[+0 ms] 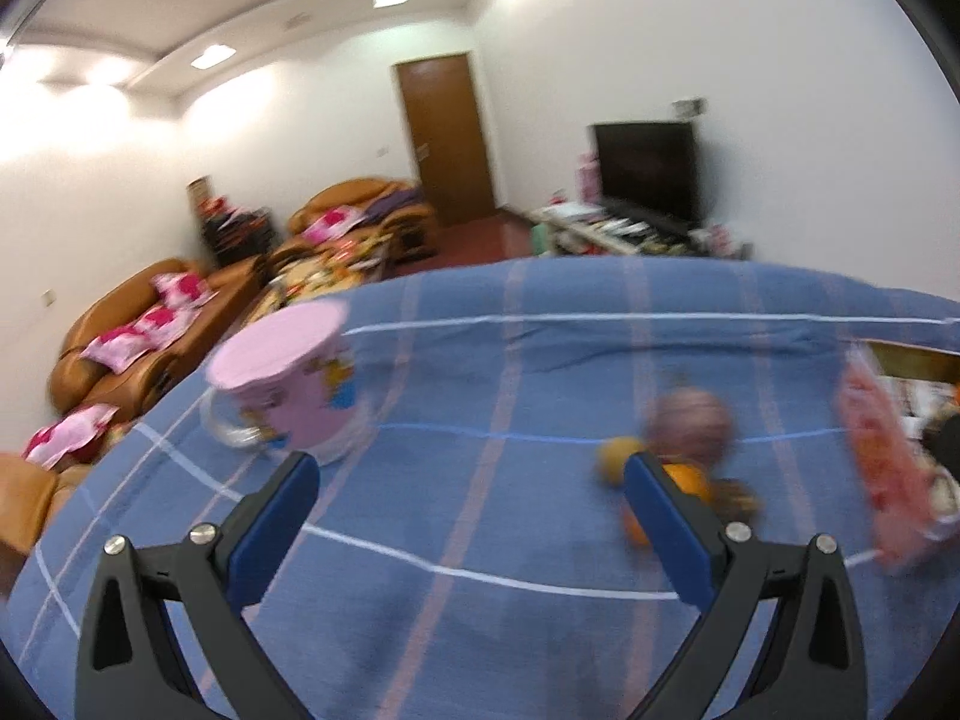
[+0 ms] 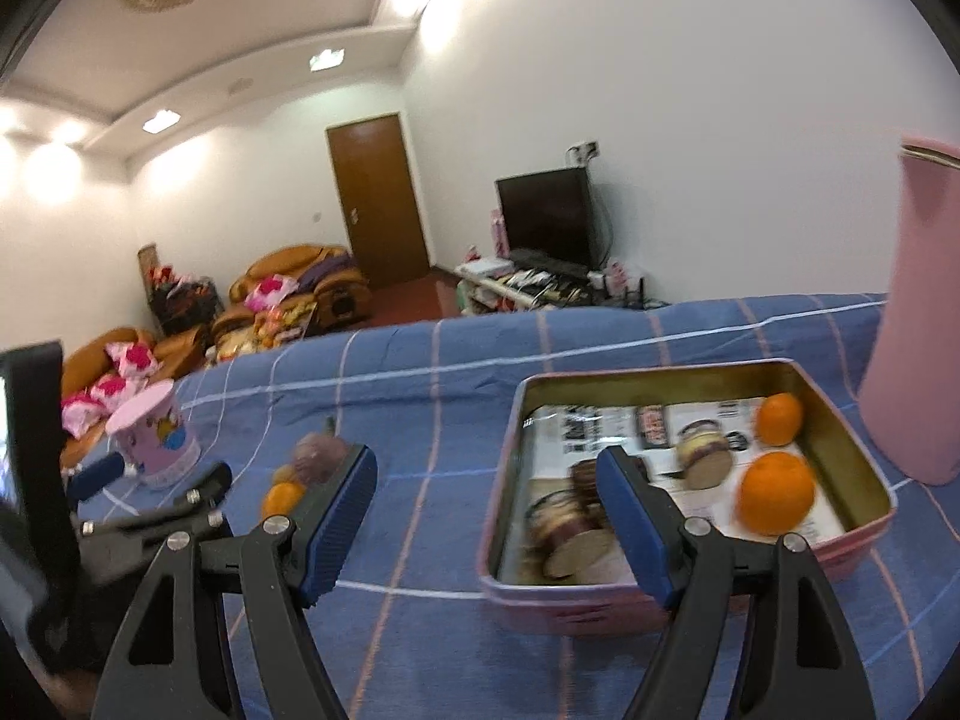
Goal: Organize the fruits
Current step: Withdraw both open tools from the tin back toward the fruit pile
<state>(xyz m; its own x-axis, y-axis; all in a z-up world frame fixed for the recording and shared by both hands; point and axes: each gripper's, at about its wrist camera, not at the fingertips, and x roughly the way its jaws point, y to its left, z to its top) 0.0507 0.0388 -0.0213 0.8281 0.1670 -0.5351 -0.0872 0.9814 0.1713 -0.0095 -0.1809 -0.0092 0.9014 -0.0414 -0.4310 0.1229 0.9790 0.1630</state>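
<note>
Orange fruit [image 2: 282,498] outside the tin [image 2: 864,462] looks round and slippery, so I would pinch its middle; both my grippers' fingers [image 1: 660,516] are spread wide, holding nothing.

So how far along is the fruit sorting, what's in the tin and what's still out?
Done: two oranges lie in the pink tin. In hand: nothing; the left gripper and right gripper are both open and empty. Left: a small cluster on the blue cloth, a purplish fruit, an orange one and something yellowish, too blurred to name.
</note>
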